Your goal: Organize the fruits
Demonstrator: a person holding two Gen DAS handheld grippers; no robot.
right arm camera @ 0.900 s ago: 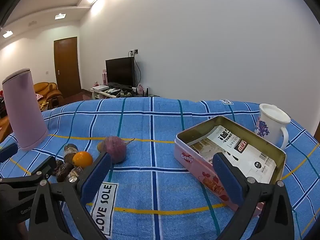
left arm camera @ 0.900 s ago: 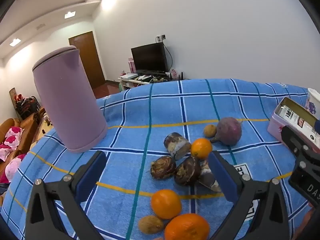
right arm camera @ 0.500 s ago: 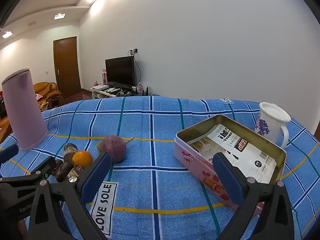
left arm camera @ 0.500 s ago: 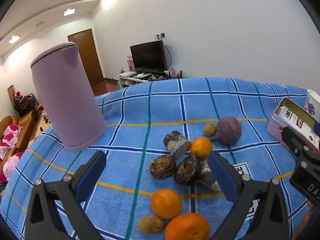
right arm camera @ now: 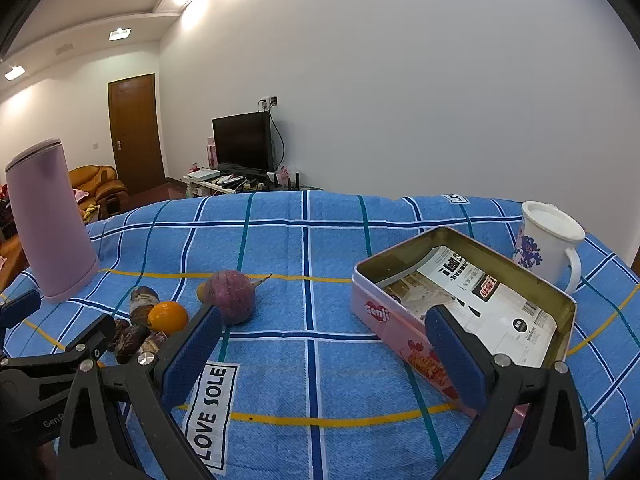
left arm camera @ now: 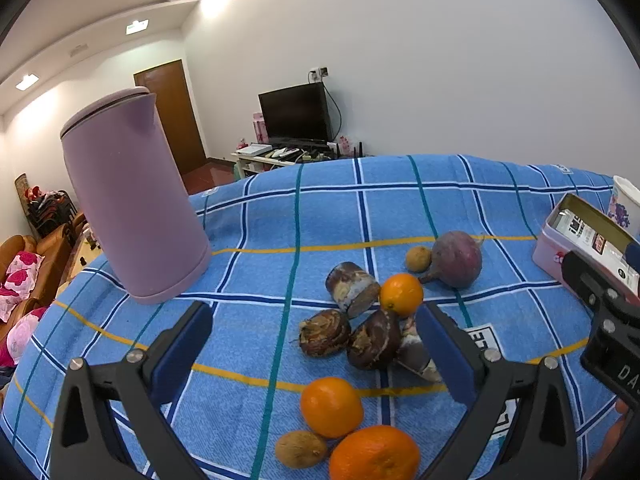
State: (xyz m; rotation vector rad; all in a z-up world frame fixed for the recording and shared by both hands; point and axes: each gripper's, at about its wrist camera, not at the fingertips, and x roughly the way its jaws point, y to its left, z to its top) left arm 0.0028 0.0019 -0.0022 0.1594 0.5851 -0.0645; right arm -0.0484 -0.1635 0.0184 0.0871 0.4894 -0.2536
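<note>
Blue checked cloth [left arm camera: 328, 216] covers the table, and the fruits lie on it in a loose bunch. The left tool [left arm camera: 316, 356] hangs over them with its two blue pads [left arm camera: 180, 354] spread wide and nothing between them. Three oranges sit there: a small orange [left arm camera: 401, 295] in the middle of the bunch, and two bigger oranges [left arm camera: 332, 407] touching each other near the front edge. A little brown fruit [left arm camera: 301, 449] lies just beside those two. Dark brown lumps [left arm camera: 352, 289] crowd around the small orange. A round purple beet [left arm camera: 456, 259] lies toward the far side, with a small yellow-brown fruit [left arm camera: 418, 258] touching it. A tall purple jug [left arm camera: 132, 216] stands near the left edge. The right tool [right arm camera: 324, 356] is spread wide too, holding nothing, just beside an open pink tin [right arm camera: 400, 320] with papers inside. A white cup [right arm camera: 548, 246] stands behind the tin, near the right edge.
</note>
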